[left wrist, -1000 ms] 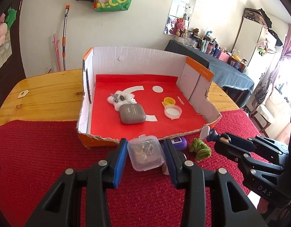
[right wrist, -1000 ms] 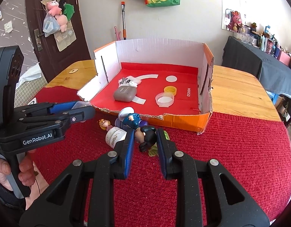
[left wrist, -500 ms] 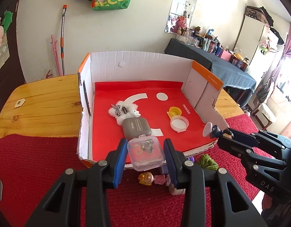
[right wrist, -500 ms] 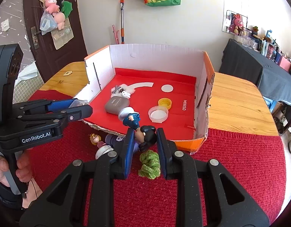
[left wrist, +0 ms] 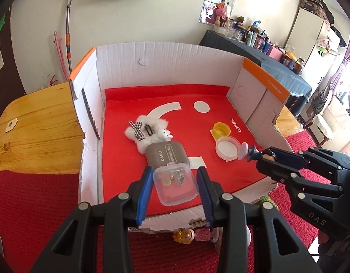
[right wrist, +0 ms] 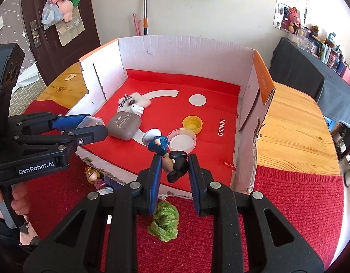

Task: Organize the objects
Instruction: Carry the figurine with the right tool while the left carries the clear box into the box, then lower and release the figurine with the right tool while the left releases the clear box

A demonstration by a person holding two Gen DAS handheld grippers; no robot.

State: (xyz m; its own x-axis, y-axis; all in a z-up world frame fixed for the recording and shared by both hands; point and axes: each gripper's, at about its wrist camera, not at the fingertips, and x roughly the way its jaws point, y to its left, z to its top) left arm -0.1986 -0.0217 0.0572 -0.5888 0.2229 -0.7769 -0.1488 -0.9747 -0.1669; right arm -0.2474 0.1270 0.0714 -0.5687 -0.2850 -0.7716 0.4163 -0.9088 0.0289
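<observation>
Left tongs [left wrist: 175,183] pinching a small clear case [left wrist: 175,185] of trinkets, held above the near part of the red floor of the cardboard box [left wrist: 165,68], just near of the grey eyeshadow case [left wrist: 167,155]. Right tongs [right wrist: 175,173] pressed on the dark-haired head of a figurine [right wrist: 172,159], hanging base-outward over the near right of the same floor, beside the clear round lid [right wrist: 181,142] and yellow cap [right wrist: 193,124].

Risks, judged from here:
- Head-only grip, so could swing or slip out and tumble.
- Could land on the round lid if let go now.
- Clear case, smooth-sided, could skid from the pads or come down on the eyeshadow case.
- Could clash, with both tongs near each other over one box.
- Low torn near wall could catch on a dropping wrist.
- Doll [left wrist: 184,235] and green yarn ball [right wrist: 164,220] left on the red cloth [right wrist: 288,204] of the worktop.
</observation>
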